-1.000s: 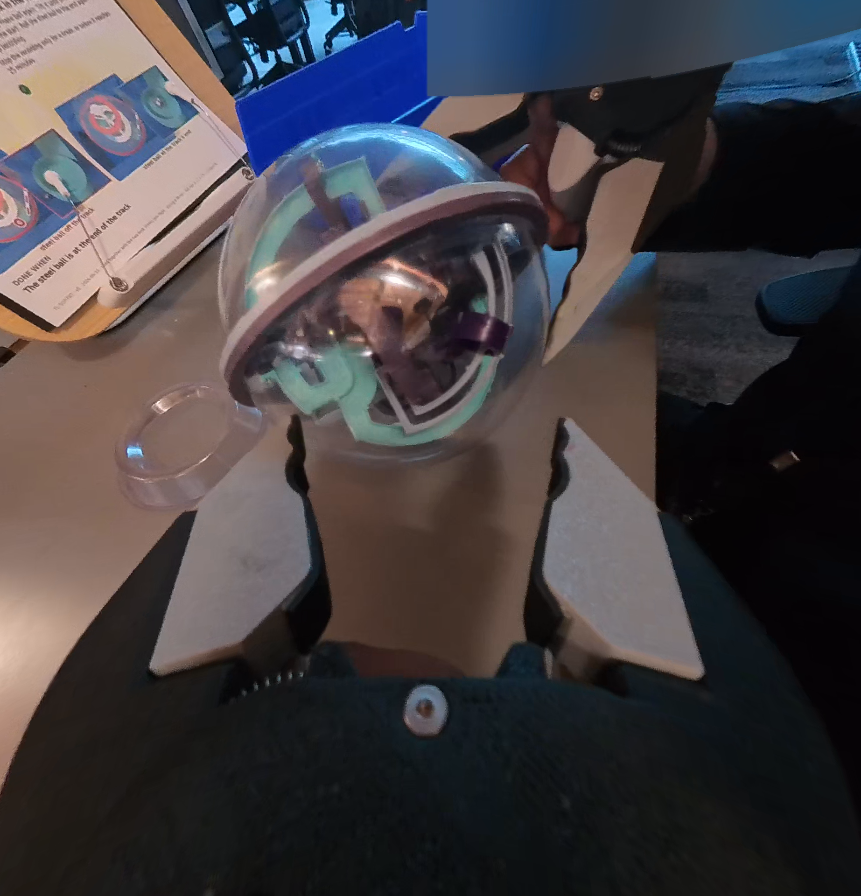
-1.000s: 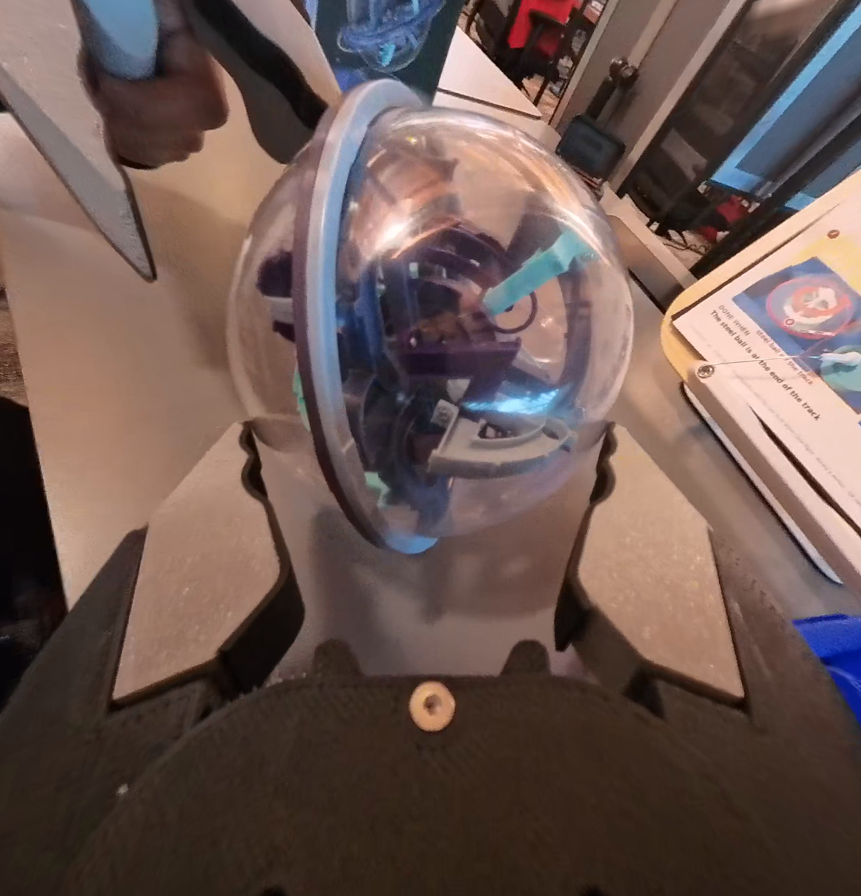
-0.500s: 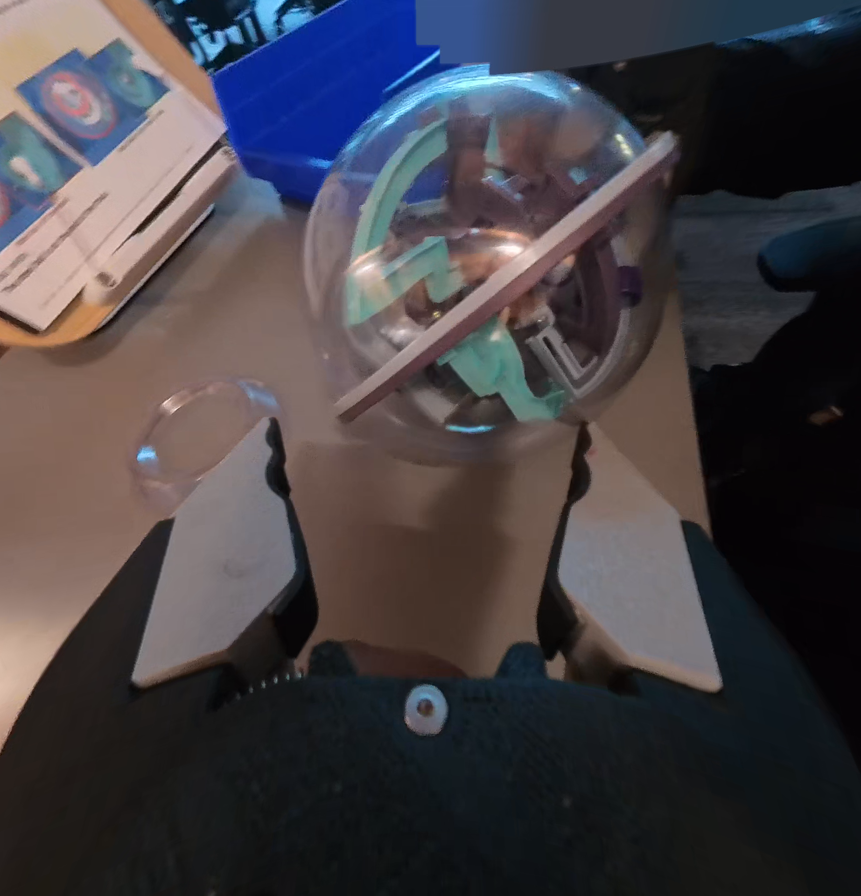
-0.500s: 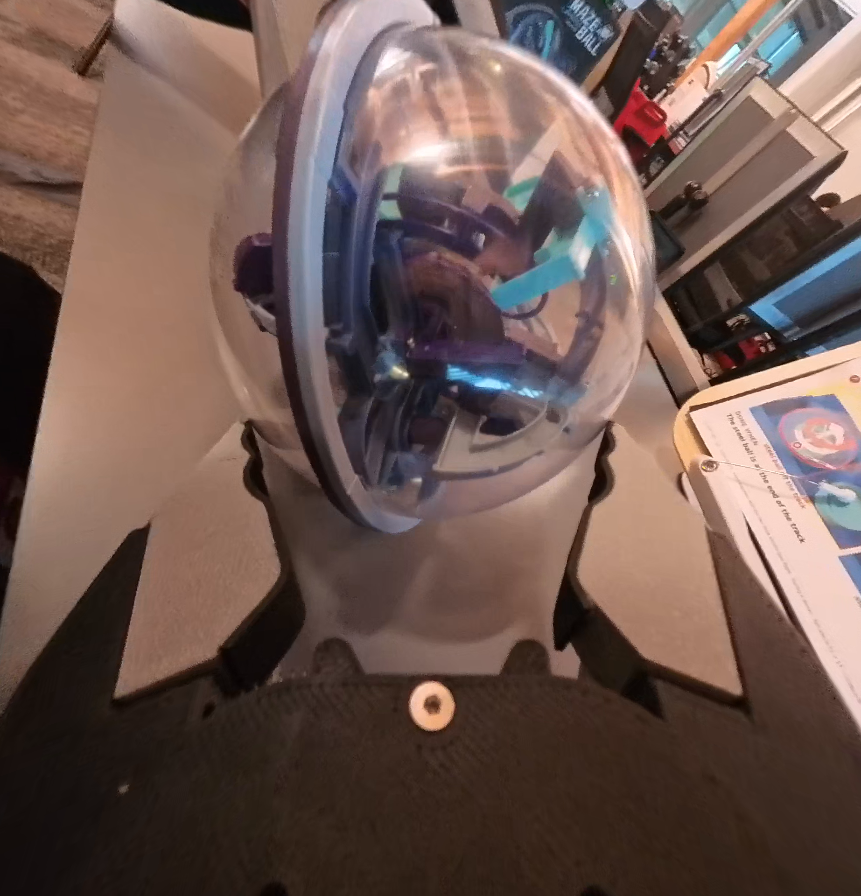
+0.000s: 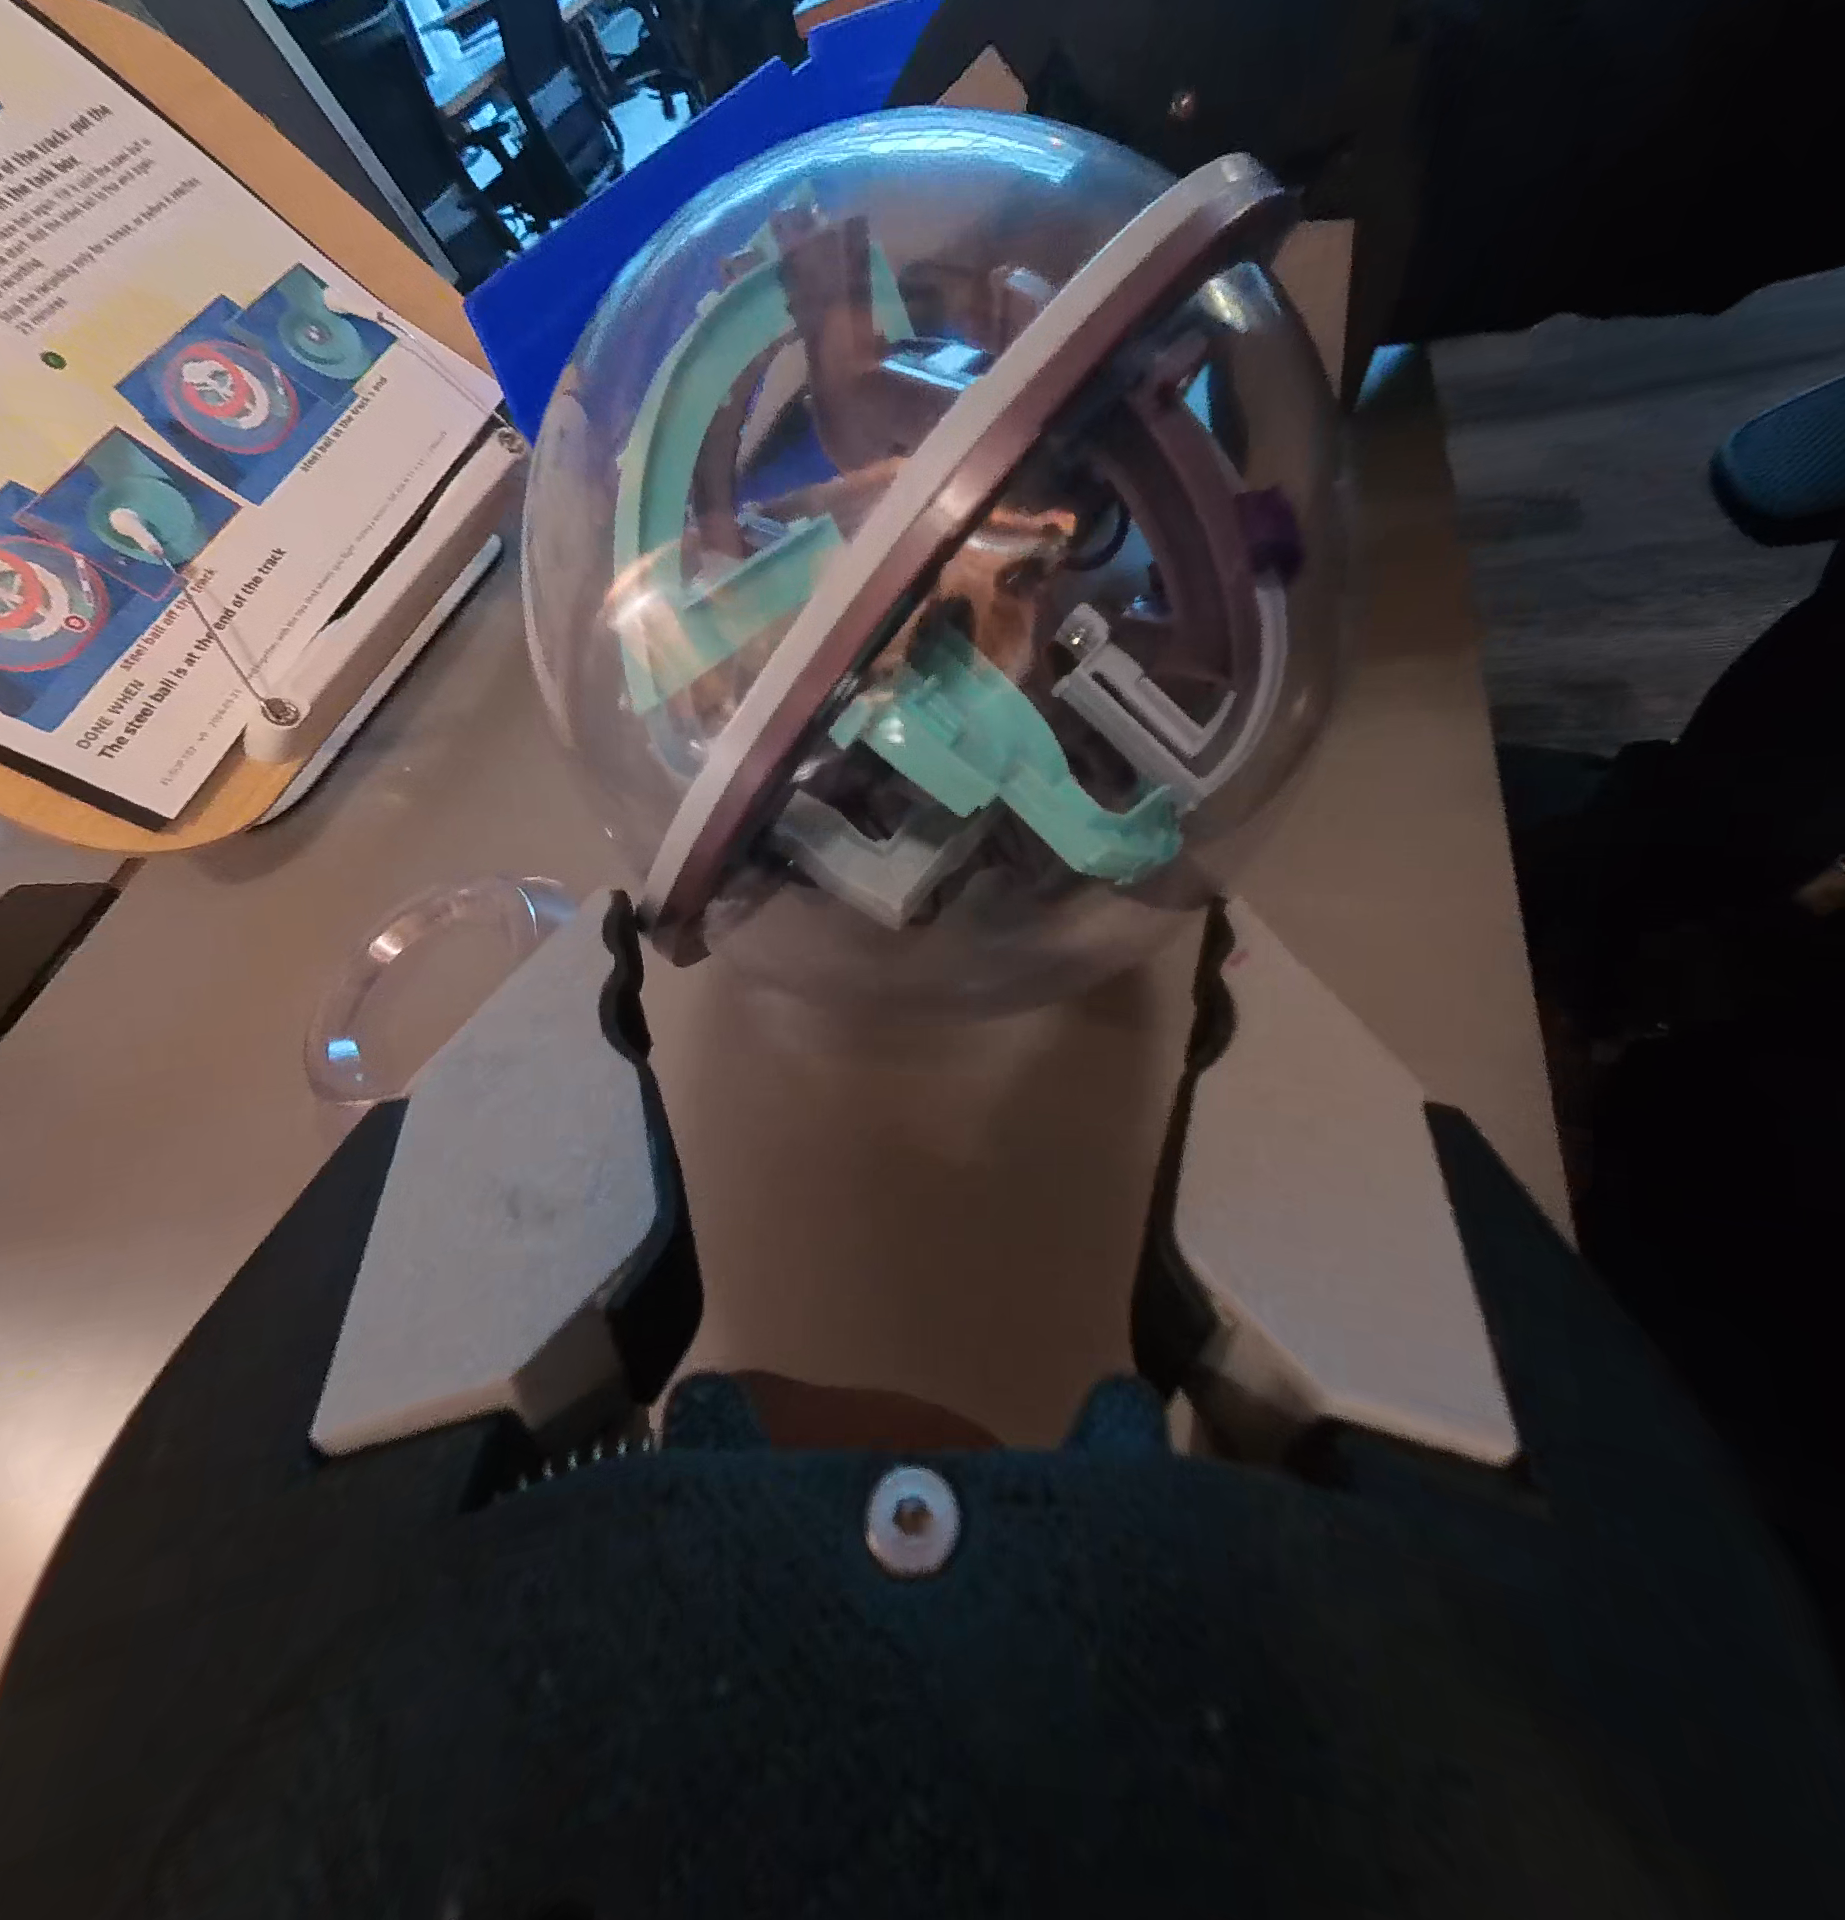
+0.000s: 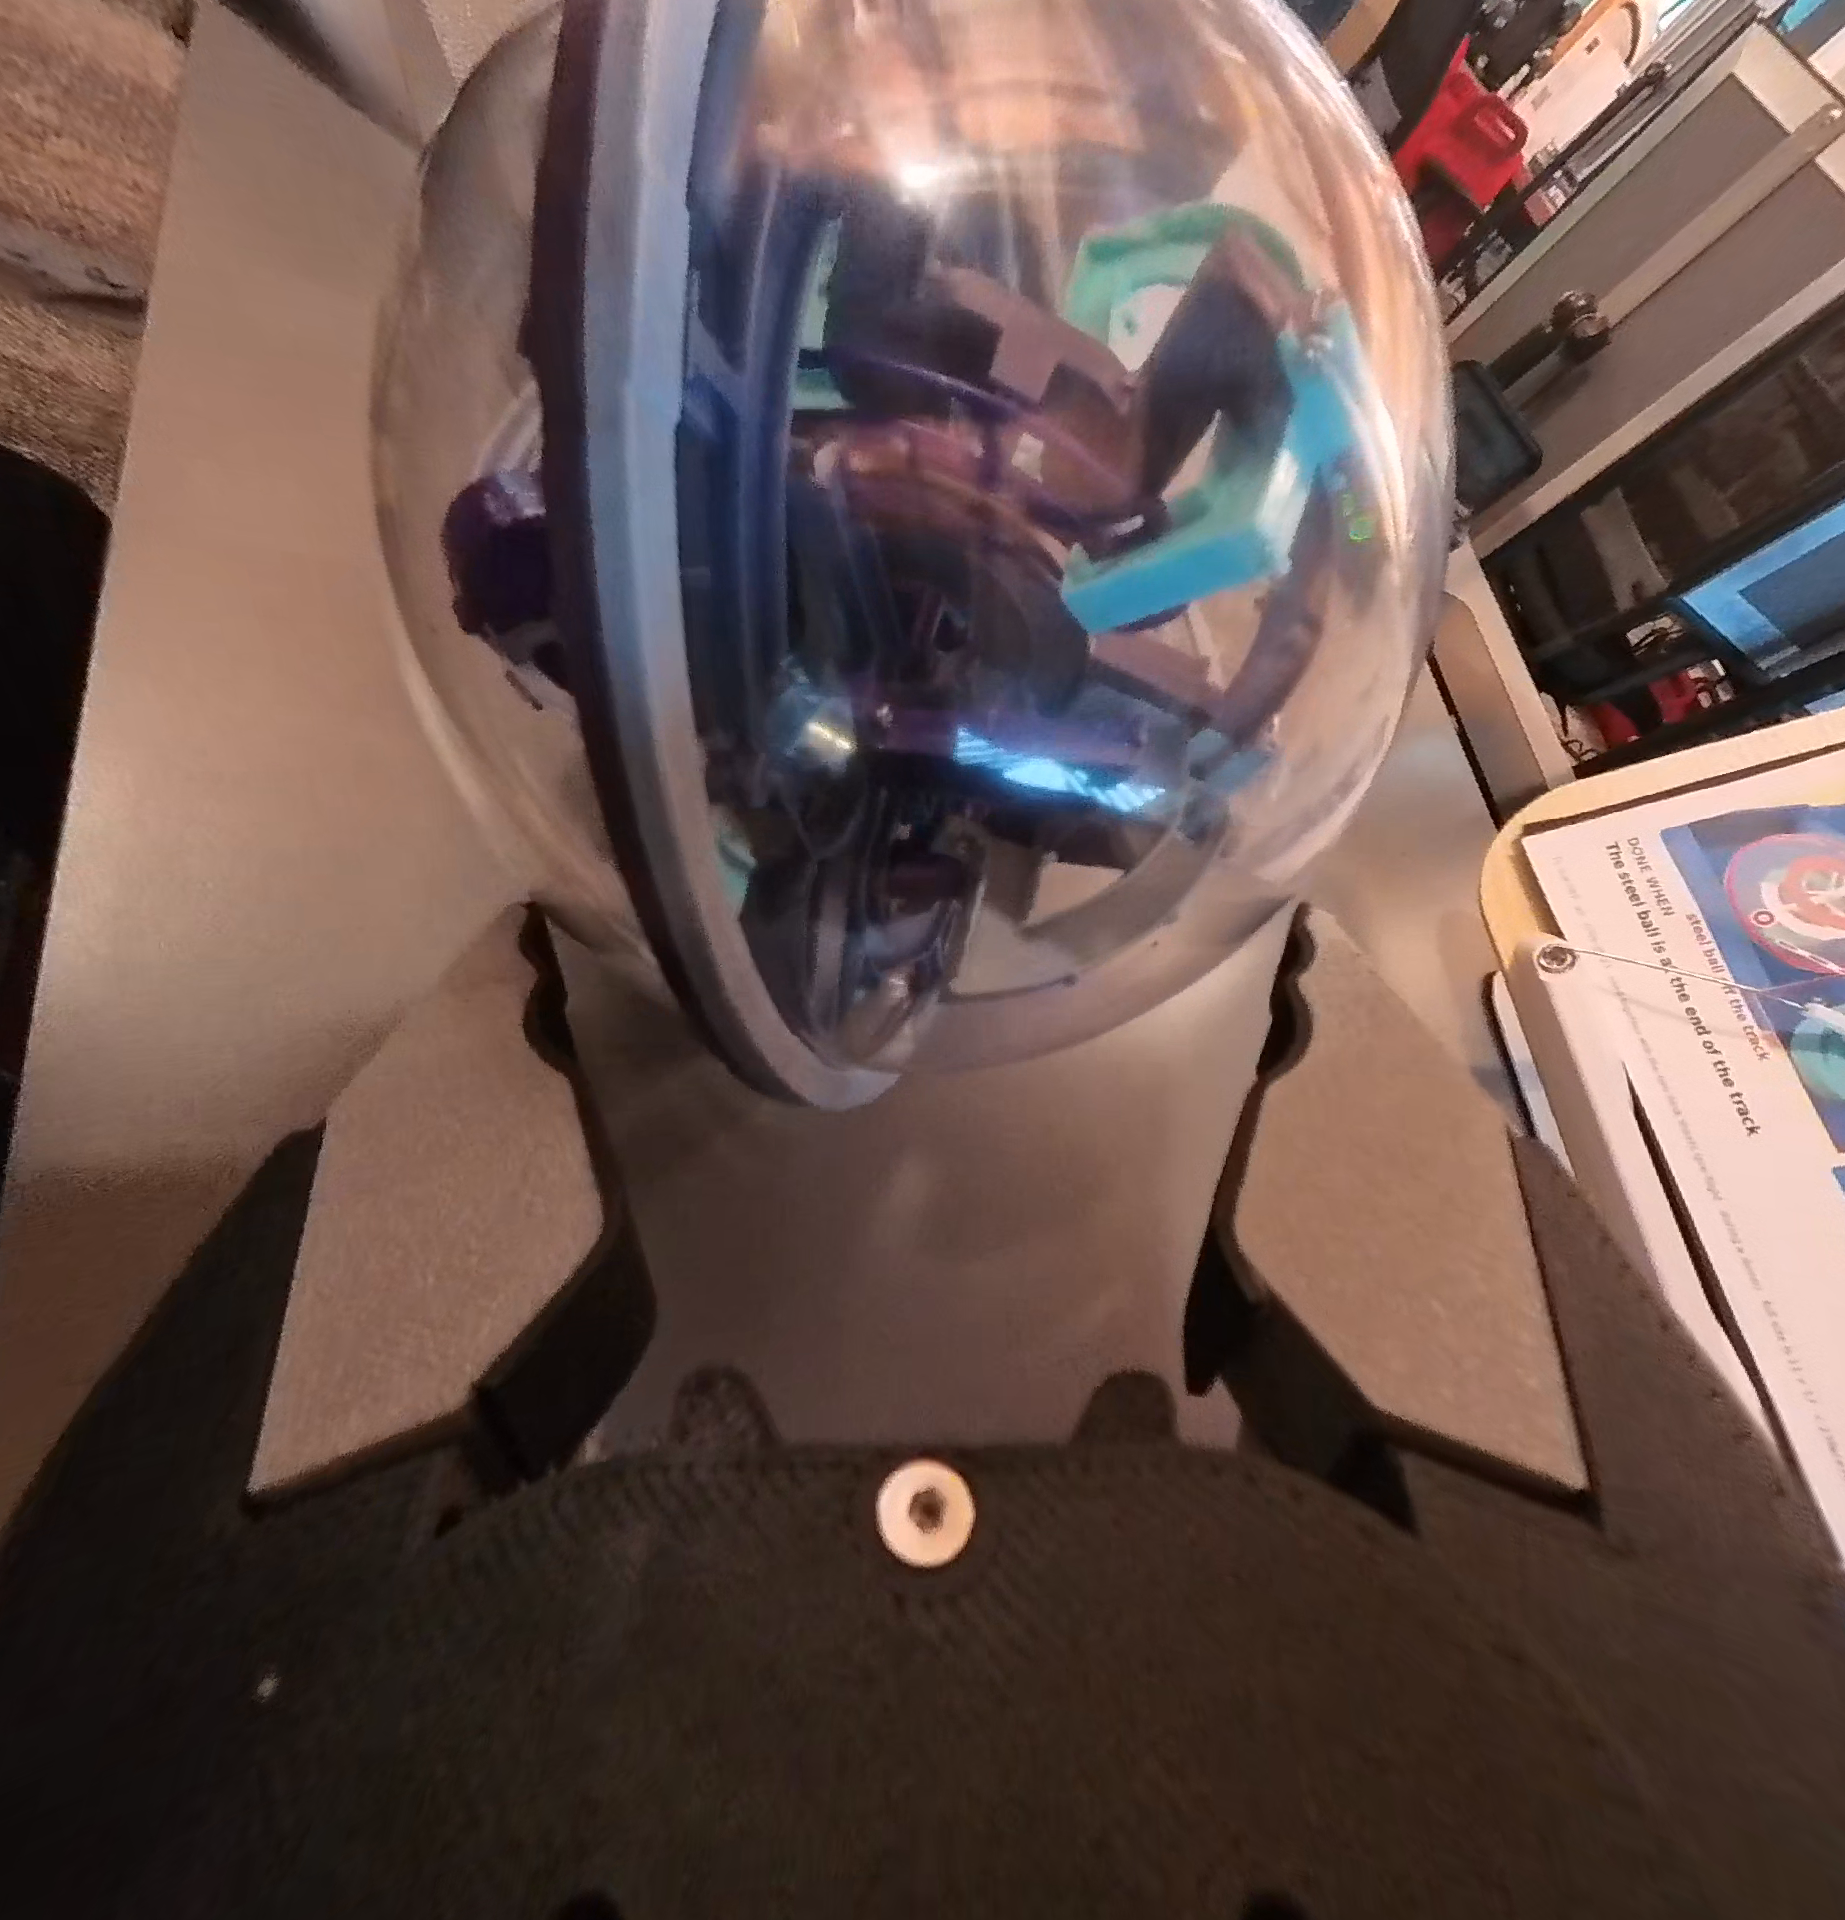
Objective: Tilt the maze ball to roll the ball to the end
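The maze ball is a clear sphere with teal, purple and grey tracks and a pale ring around its middle. It is held off the table, pressed between my two grippers from opposite sides. My left gripper is open, with both fingertips against the ball's lower near side. My right gripper is open and cups the ball the same way. In the left wrist view the ring runs steeply from lower left to upper right. A small shiny ball seems to sit on a grey track.
A clear plastic ring stand lies on the tan table left of the ball. An instruction sheet on a wooden board stands at the far left and also shows in the right wrist view. A blue bin is behind.
The maze ball has been tilted: in the left wrist view its ring went from nearly level to a steep diagonal. In the right wrist view the ball sits higher and nearer. Both grippers keep the same opening.
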The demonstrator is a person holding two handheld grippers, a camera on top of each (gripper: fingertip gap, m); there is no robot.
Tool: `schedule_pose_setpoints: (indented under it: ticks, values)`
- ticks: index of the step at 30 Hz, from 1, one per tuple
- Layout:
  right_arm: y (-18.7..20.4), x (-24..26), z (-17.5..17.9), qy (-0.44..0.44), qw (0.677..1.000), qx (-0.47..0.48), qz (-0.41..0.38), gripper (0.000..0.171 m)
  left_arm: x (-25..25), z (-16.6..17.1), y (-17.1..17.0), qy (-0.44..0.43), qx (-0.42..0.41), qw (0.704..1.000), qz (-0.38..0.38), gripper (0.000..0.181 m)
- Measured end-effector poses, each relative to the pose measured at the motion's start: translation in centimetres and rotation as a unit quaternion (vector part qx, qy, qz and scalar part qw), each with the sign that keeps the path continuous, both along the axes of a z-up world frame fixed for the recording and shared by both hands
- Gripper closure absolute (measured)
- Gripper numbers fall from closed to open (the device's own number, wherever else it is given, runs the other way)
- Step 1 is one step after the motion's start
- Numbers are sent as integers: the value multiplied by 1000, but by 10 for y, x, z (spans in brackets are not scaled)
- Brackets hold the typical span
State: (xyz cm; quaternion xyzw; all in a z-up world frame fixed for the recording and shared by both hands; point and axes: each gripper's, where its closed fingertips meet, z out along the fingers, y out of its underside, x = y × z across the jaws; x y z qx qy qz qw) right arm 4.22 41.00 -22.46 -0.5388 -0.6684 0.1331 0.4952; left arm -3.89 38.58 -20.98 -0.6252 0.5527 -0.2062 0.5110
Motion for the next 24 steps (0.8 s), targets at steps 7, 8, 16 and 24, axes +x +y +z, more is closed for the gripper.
schedule_pose_setpoints:
  ticks: [7, 8, 16, 24]
  values:
    - [5, 8, -1, -27, 999, 5, -23, 42, -7, 3, -7, -19, 1, 1000, 1, 92]
    - [4, 8, -2, -31, 999, 5, -23, 43, -8, 3, -9, -20, 3, 1000, 0, 92]
    - [-3, 7, -9, -38, 999, -9, -9, 50, -9, 6, -15, -25, 17, 999, -12, 98]
    - [-3, 3, -7, -24, 1000, -11, 1, 49, -6, 4, -9, -11, 21, 1000, -14, 92]
